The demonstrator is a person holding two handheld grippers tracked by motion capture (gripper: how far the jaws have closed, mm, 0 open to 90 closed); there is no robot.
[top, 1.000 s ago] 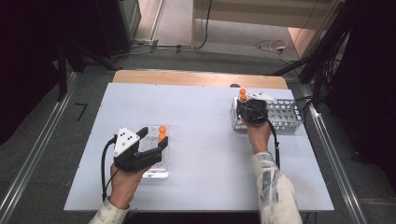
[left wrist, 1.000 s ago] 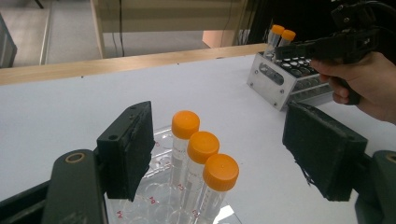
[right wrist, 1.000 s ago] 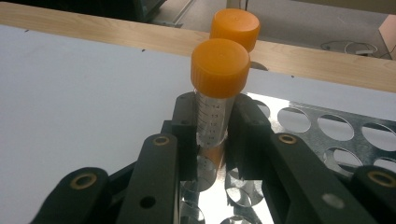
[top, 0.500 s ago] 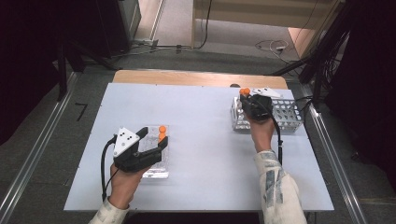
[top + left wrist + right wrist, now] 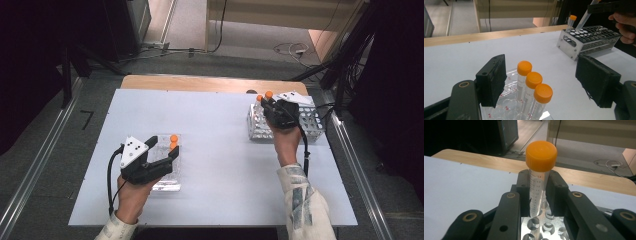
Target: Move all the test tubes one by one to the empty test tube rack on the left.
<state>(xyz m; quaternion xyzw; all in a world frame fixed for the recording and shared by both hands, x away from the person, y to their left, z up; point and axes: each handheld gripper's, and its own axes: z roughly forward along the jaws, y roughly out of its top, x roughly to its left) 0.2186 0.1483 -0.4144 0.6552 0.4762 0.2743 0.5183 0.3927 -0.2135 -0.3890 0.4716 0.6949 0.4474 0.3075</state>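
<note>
In the right gripper view, my right gripper point(image 5: 539, 187) is shut on a clear, orange-capped tube point(image 5: 540, 170), held upright just above the holes of the metal rack point(image 5: 544, 227). From the high view that gripper point(image 5: 270, 106) hovers over the rack's point(image 5: 310, 125) left end, beside a second capped tube point(image 5: 259, 98) standing in it. My left gripper point(image 5: 541, 75) is open. Its pads stand apart on either side of three orange-capped tubes point(image 5: 531, 85) in a clear tray point(image 5: 167, 180) and touch none of them.
The white tabletop point(image 5: 220, 145) spreads wide between the two hands. A wooden strip point(image 5: 210, 84) runs along its far edge. Metal rails flank the table, and cables lie on the floor beyond.
My right gripper has risen with the tube, drawing it up over the rack. The left hand and its tray stayed put.
</note>
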